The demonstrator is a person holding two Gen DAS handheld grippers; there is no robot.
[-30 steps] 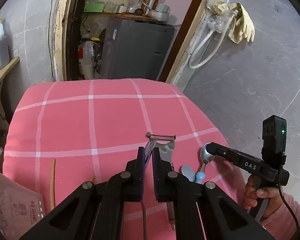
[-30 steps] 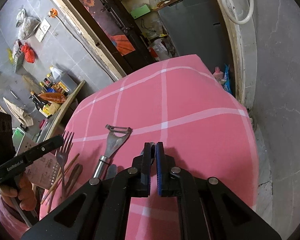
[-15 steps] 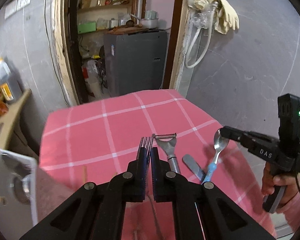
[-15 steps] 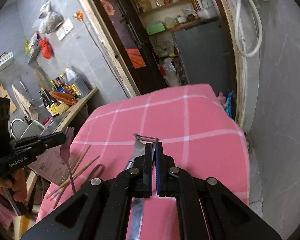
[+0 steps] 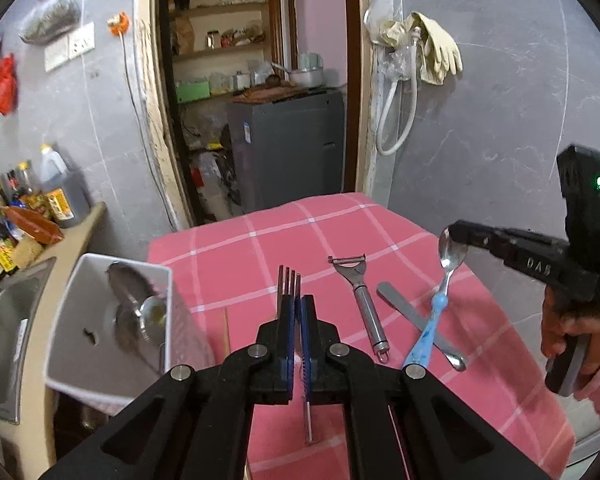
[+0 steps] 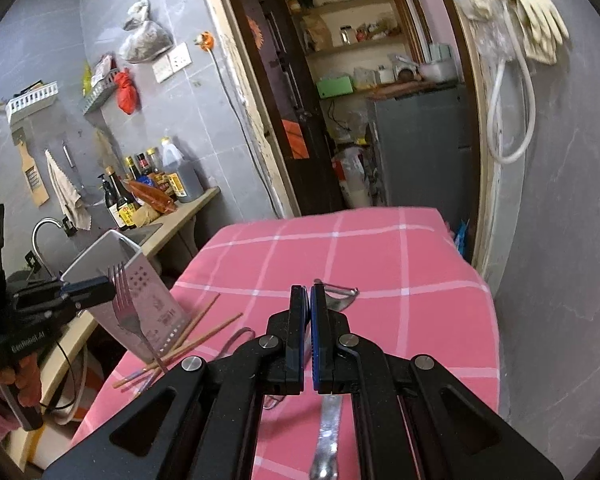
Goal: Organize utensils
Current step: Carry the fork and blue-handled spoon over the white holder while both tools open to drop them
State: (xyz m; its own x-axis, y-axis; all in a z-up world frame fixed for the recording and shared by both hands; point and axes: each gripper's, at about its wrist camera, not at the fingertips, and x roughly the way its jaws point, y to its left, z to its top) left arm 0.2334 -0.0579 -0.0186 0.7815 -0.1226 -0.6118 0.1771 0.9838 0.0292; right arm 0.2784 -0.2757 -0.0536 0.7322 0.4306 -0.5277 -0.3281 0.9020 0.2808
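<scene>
The table (image 5: pixel 260 240), covered by a pink cloth with white checks, fills the lower centre of both views. A white rectangular utensil holder (image 5: pixel 100 320) stands at its edge, lower left in the left wrist view, with something metal already lying inside.

Left claw (image 5: pixel 298 308): clenched on a steel fork (image 5: pixel 288 284), tines pointing up and away, handle hanging below the pads. Right claw (image 5: pixel 454 236): clenched on the bowl of a steel spoon with a light blue handle (image 5: pixel 440 304), which dangles at the right of the left wrist view, clear of the cloth.

On the cloth are seen a steel peeler (image 5: pixel 360 288), a flat steel knife (image 5: pixel 412 316) and wooden chopsticks (image 6: pixel 196 332).

Judged step: carrying fork and spoon to the holder. The fork should be brought above the opening, tipped handle-down, and only then released, clear of the rim. The spoon should be kept back until the left claw is clear, since a grip by the bowl lets the handle swing.
</scene>
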